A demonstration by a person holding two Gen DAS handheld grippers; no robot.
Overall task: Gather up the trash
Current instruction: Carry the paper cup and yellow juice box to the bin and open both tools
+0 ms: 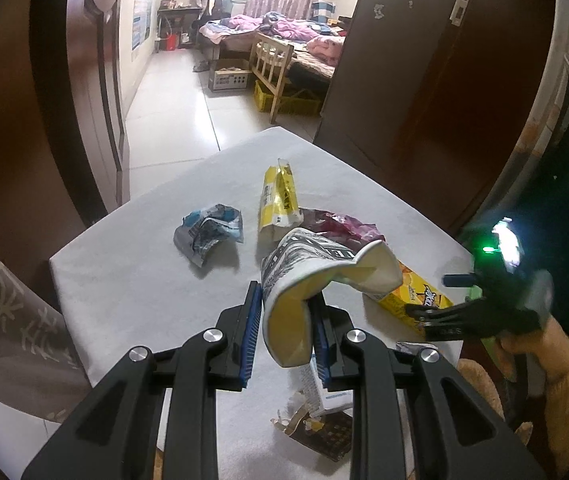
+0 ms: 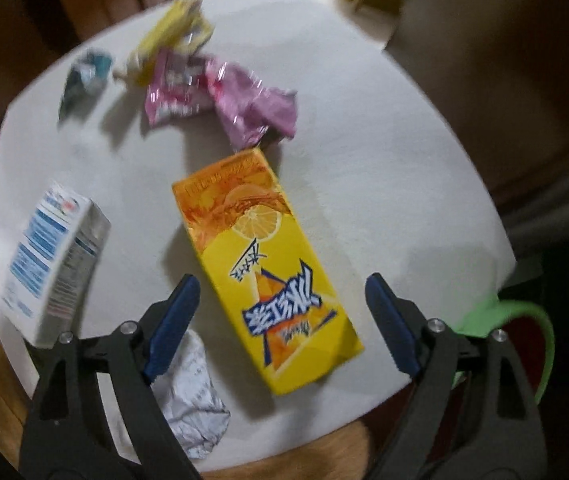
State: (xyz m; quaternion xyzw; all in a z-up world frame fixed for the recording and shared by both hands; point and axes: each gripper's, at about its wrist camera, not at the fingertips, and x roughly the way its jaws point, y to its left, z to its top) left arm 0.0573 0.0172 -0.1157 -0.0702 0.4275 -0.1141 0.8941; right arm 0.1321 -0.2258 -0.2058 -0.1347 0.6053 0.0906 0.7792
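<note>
From the left wrist, the left tool (image 1: 286, 320) is clamped on a crushed paper cup (image 1: 312, 280), pinching its flattened rim so the cup hangs clear of the tabletop (image 1: 132, 272), apparently lifted for carrying off. More trash lies beyond: a grey wrapper (image 1: 208, 232) and a yellow packet (image 1: 278, 200). At the right edge a hand (image 1: 540, 340) holds the other tool.

From the right wrist, the right tool (image 2: 280, 316) stands wide apart, its fingers straddling a yellow drink carton (image 2: 268, 268) lying flat, seemingly lined up to close across its narrow sides. A white box (image 2: 48, 256) and crumpled paper (image 2: 192, 396) lie just beside it.

Yellow carton (image 2: 262, 264) between open right claw (image 2: 280, 320) fingers; table (image 2: 384, 200) beside bare.
</note>
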